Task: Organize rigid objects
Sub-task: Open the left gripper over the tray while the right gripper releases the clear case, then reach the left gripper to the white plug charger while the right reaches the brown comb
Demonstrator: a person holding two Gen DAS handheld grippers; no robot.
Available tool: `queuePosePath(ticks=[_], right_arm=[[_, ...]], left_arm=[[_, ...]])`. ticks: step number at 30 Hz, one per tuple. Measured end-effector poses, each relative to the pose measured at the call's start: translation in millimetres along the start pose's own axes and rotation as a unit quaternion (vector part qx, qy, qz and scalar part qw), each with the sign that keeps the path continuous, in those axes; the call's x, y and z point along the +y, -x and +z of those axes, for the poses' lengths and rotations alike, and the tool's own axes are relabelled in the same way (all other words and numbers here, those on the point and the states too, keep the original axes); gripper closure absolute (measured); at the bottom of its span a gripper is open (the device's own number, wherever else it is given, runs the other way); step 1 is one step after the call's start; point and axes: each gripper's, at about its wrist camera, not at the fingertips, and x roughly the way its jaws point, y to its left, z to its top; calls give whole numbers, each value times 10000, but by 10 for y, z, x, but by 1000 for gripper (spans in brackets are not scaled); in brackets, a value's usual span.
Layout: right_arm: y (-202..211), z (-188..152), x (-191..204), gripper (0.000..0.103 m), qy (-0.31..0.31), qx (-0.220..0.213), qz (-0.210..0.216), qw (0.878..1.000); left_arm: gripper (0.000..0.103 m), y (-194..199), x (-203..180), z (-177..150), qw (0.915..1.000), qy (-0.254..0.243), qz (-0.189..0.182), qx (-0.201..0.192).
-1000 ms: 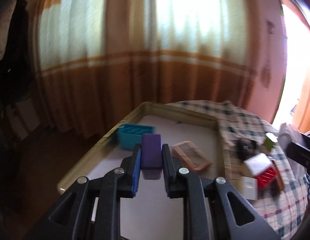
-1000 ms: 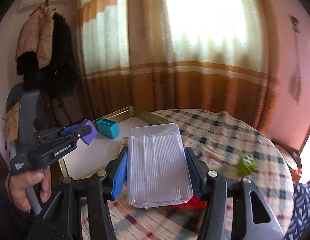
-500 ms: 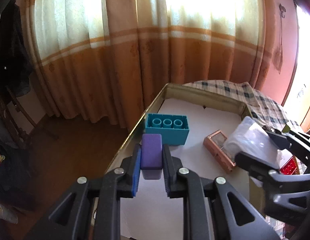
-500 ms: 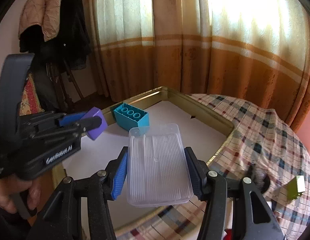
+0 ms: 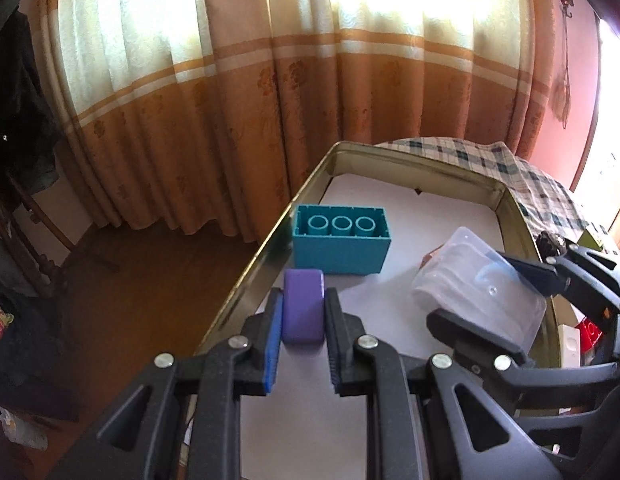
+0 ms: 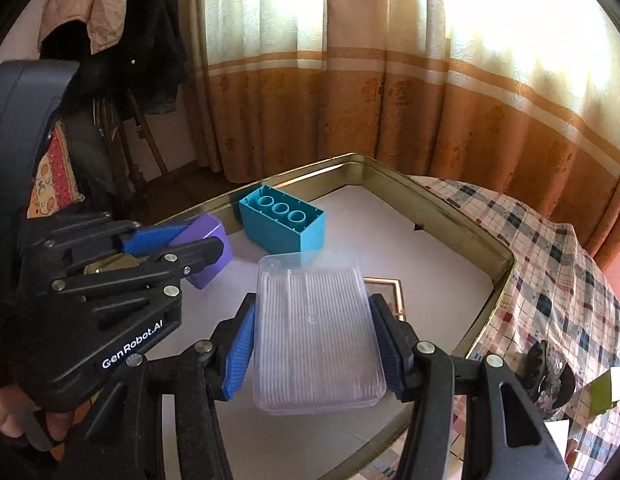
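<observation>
Purple rounded plastic block (image 5: 303, 307), clamped in left tongs (image 5: 303, 322), should settle just short of the teal hollow brick (image 5: 341, 244); right tongs (image 6: 311, 344) grip the clear ribbed plastic box (image 6: 315, 332).

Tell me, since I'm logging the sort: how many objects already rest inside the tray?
2: the teal block near the tray's far-left rim, and a pink-framed piece mostly hidden beneath the held clear box. More may be hidden.

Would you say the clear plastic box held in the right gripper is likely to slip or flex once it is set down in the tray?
The clear plastic box looks thin-walled and glossy, so it may flex and slide a little between the right gripper pads. It appears empty, probably light, and broad and flat, so unlikely to tip on the tray floor.
</observation>
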Motion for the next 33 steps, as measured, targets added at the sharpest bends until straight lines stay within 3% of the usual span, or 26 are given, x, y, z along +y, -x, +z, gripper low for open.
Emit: queuePosePath(ticks=[2,4,6,11,23,33], right_arm=[[-7,3,-25,44,-55,-25,46,10000],[5,2,-44,36,-90,-64,-55,9999],[36,-8,-85,35,-204,-87,-4,9998],[250,-73,-189,35,-439,-269,38,9987],[924,-459,-730,32,-1030,-577,-181,9928],[1311,-1135,-1410,32,-1620,-210,-1256,9785]], left_arm=[[82,7,12,-4,10000,38,47,-3],[78,26,21,-5,10000,60,53,-21],[54,56,41,-10,9998,130,101,-56],[27,179,-1,-35,9995,258,37,-201],[26,550,-462,-72,9979,-39,-390,-521],[26,771,-1130,-273,9925,-555,-876,-653]])
